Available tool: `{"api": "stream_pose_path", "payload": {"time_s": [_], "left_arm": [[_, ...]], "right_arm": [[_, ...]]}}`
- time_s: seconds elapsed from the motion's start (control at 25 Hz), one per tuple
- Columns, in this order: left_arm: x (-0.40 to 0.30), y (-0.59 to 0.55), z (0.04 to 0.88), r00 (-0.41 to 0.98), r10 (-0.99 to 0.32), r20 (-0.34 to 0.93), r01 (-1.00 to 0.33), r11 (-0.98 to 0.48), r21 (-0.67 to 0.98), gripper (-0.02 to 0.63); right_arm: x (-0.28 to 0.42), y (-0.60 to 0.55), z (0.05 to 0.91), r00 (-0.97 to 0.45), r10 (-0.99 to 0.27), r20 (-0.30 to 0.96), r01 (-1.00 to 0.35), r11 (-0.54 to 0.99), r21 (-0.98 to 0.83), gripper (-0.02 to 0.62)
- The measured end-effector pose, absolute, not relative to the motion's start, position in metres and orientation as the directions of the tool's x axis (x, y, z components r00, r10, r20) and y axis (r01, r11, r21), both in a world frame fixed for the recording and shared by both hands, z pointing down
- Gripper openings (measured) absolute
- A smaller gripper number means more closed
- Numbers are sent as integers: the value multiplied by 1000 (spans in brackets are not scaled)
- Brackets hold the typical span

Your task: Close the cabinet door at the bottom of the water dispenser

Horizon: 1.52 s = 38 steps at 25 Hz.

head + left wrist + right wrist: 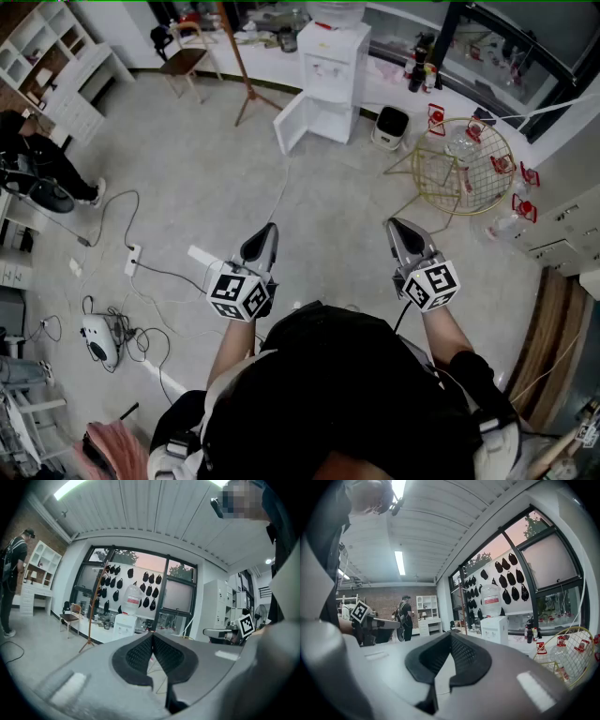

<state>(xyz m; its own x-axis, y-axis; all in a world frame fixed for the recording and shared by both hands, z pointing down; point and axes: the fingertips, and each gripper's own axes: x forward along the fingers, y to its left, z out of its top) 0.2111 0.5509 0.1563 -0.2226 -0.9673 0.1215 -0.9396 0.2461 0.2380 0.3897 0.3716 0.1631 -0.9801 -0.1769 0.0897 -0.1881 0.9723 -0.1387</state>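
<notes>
left claw: together | right claw: together | cabinet door: open | bottle label: red, unreadable

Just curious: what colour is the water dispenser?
White; the dispenser shows best in the head view.

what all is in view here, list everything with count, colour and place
water dispenser: one, white, far wall
cabinet door: one, white, dispenser's bottom, swung open
chair: one, brown seat, left of dispenser
wooden stand: one, brown, between chair and dispenser
bin: one, white with dark top, right of dispenser
wire table: one, gold, right of bin
shelf unit: one, white, far left
bystander: one, black clothes, left edge
power strip: one, white, floor at left
left gripper: one, grey, shut, empty
right gripper: one, grey, shut, empty
</notes>
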Motion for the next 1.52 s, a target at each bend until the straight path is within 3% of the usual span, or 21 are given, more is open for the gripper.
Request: {"api": "stream_pose_path", "payload": {"time_s": [0.16,0.88,0.92,0.96,1.0,1.04,1.12,1.2,1.52], "left_arm": [[199,559,154,-271,-957,100,-930,287,230,8],[219,546,149,-225,-968,110,-947,244,210,12],[219,546,147,-235,-966,106,-945,253,210,26],[220,545,146,-251,-962,104,-940,268,211,70],[220,544,145,-270,-957,107,-933,288,215,167],[220,542,145,-290,-950,115,-926,309,218,284],[222,537,147,-318,-938,136,-916,341,212,363],[226,530,147,-327,-933,153,-915,353,197,390],[255,511,150,-352,-924,150,-903,377,205,402]], "right_arm": [[390,376,159,-980,-184,73,-193,971,-144,5],[413,382,154,-976,-215,26,-217,966,-139,15],[413,382,150,-977,-213,9,-213,967,-140,57],[414,381,145,-977,-212,-4,-209,968,-142,143],[414,379,142,-977,-213,-13,-209,967,-144,223],[415,376,141,-976,-217,-18,-212,966,-145,260],[416,370,142,-975,-222,-17,-217,966,-143,323],[418,367,145,-978,-208,-5,-206,969,-141,414],[443,353,158,-989,-143,30,-146,974,-172,428]]}}
